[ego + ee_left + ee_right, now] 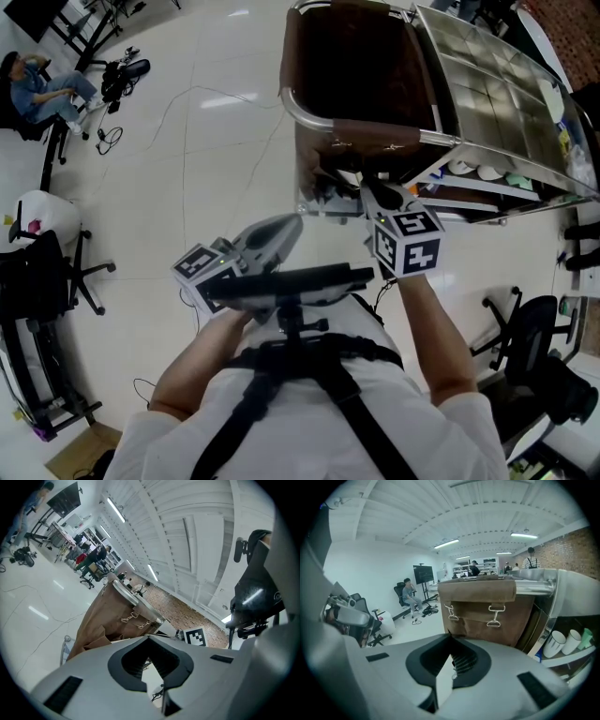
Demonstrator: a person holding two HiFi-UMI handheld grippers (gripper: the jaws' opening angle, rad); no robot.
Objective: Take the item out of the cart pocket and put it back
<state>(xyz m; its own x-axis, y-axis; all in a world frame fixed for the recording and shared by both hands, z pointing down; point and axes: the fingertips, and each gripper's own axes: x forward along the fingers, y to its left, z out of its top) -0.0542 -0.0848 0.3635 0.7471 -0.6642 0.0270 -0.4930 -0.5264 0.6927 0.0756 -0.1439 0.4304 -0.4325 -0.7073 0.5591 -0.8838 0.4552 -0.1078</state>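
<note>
Right gripper (449, 635): jaws together, tips meeting, nothing between.
Brown pocket (483, 603): straight ahead, at end of metal rail (536, 588); flap down, two metal clasps (495, 616) on front.
White cups (562, 641): shelf at right, below rail.
Seated person (409, 595): left background, beside dark screen (423, 574).
Office chair (370, 623): near left.
Brick wall (576, 550): right.

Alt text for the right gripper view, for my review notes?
The right gripper, fingers closed together with nothing between them, faces a brown pocket with two metal clasps hanging from the cart's steel rail. White cups sit low at right; a seated person is far back at left.
</note>
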